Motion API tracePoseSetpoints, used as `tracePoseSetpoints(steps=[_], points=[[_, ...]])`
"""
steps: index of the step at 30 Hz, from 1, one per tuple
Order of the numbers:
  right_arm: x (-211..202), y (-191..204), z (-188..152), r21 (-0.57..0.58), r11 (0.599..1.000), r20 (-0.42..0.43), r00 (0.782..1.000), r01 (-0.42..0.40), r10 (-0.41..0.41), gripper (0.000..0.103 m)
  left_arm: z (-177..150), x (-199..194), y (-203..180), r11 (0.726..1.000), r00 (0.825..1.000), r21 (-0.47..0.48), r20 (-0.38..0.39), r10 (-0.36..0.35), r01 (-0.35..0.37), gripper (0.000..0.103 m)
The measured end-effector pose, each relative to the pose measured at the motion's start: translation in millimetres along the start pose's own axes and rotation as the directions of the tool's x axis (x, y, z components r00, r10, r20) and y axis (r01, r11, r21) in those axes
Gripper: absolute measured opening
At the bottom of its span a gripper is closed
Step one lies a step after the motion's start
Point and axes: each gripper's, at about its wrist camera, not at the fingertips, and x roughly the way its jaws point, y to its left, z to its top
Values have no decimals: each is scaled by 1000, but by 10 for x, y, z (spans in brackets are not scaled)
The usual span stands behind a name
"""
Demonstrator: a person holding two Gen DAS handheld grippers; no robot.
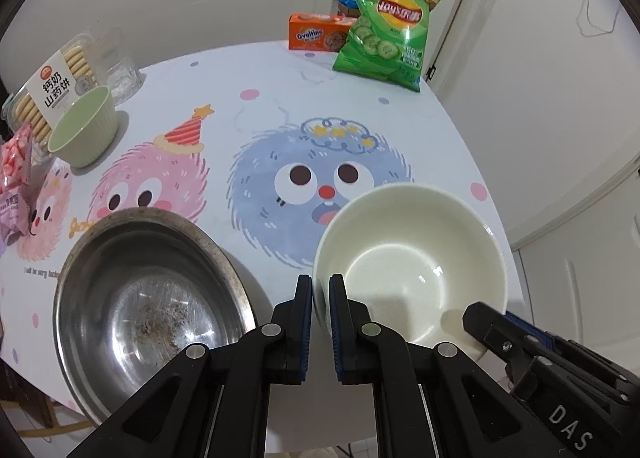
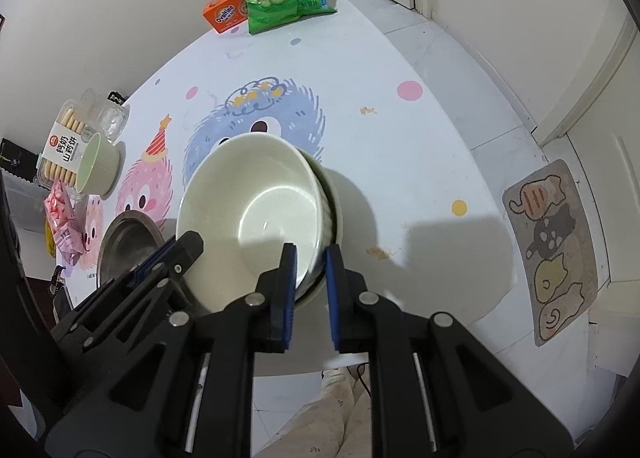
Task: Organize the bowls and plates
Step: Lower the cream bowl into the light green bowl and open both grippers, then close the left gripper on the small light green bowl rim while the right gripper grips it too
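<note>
A white bowl (image 1: 408,258) is held between both grippers. My left gripper (image 1: 320,298) is shut on its near-left rim. My right gripper (image 2: 311,270) is shut on the rim of the white bowl (image 2: 256,209), which sits tilted inside a second pale bowl (image 2: 336,209) beneath it. The right gripper also shows in the left wrist view (image 1: 520,342) at the bowl's near-right side. A steel bowl (image 1: 148,298) with brown residue stands at the near left. A small green ribbed bowl (image 1: 86,129) stands at the far left.
A round table with a cartoon cloth (image 1: 280,117) holds a chips bag (image 1: 392,25), an orange Ovaltine box (image 1: 316,33), a biscuit pack (image 1: 52,89), a glass (image 1: 118,65) and a pink snack bag (image 1: 16,177). A floor mat (image 2: 556,246) lies to the right.
</note>
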Motion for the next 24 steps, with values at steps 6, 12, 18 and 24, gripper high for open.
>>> tracePoseSetpoints(steps=[6,12,18,24], points=[[-41,15,-10,8,1000,11,1000,13,-13,17,96,-120,52,1000,999,7,43,-5,5,10],[-199,117,41,-4,999,70,997,42,-42,17,188,-253,321,997,997,-72,71,-11,16,23],[-337,493,164,-71,997,129,992,20,-10,39,280,-424,758,989,992,-151,128,14,6,64],[-250,1116,215,-190,982,143,989,-18,46,53,378,-494,1300,975,986,-216,146,73,-40,72]])
